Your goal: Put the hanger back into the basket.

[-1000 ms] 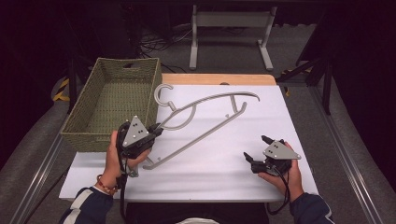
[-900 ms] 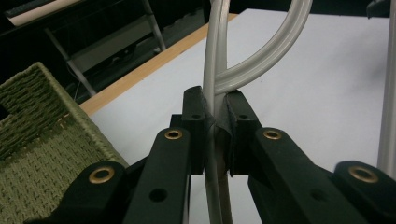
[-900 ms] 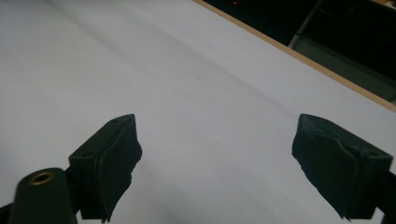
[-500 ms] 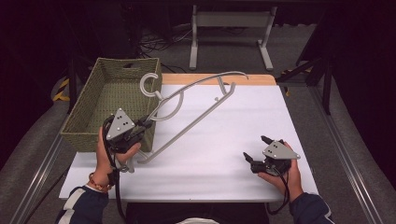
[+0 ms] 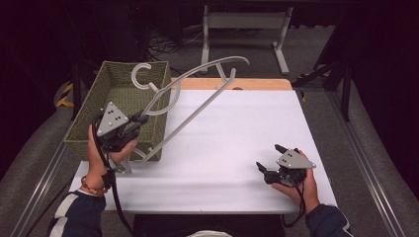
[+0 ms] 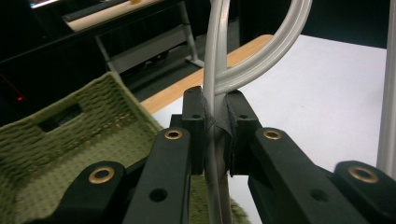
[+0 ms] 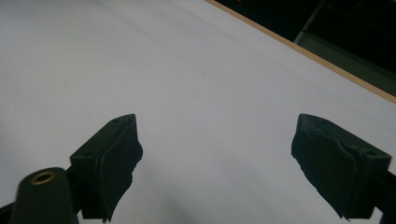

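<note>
One fixed overhead camera, two riding on the grippers.

The high view looks forward and down over the white table (image 5: 237, 148) from its near edge. The left gripper view sits close behind its jaws, facing the green woven basket (image 6: 56, 154) and the table's far edge. The right gripper view looks low across the same tabletop.

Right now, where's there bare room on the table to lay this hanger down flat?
The white table top is bare between the green basket and the right gripper. It is crowded at the left edge, where the left gripper holds the hanger against the basket.
</note>
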Motion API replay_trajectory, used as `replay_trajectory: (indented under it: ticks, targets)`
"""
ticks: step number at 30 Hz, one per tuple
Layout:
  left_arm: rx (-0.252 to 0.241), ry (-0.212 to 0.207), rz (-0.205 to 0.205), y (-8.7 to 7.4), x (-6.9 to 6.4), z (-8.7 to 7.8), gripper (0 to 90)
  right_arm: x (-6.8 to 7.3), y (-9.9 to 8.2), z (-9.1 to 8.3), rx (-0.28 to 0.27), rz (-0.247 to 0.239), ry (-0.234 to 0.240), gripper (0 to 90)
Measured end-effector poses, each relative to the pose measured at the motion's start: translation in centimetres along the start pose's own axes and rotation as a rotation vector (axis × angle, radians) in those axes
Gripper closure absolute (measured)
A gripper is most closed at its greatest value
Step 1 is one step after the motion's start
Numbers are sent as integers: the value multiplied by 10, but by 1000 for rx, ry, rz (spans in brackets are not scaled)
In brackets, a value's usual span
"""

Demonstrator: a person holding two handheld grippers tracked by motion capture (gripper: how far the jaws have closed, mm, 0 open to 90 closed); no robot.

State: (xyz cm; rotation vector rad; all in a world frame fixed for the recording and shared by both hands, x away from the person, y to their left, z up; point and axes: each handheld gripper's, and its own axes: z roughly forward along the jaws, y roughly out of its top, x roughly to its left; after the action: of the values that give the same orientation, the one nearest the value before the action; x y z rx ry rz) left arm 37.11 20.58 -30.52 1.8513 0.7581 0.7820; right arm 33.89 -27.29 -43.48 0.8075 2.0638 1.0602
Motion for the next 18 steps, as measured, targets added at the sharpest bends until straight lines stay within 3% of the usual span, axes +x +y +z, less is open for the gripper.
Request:
replay_trajectory:
  ticks: [7,18]
  targets:
    - [11,62,-15,1,25,0,816,1,0,2,5,-2,7,155]
    - [38,100,-66,-5,57,13,816,1,0,3,8,5,11,157]
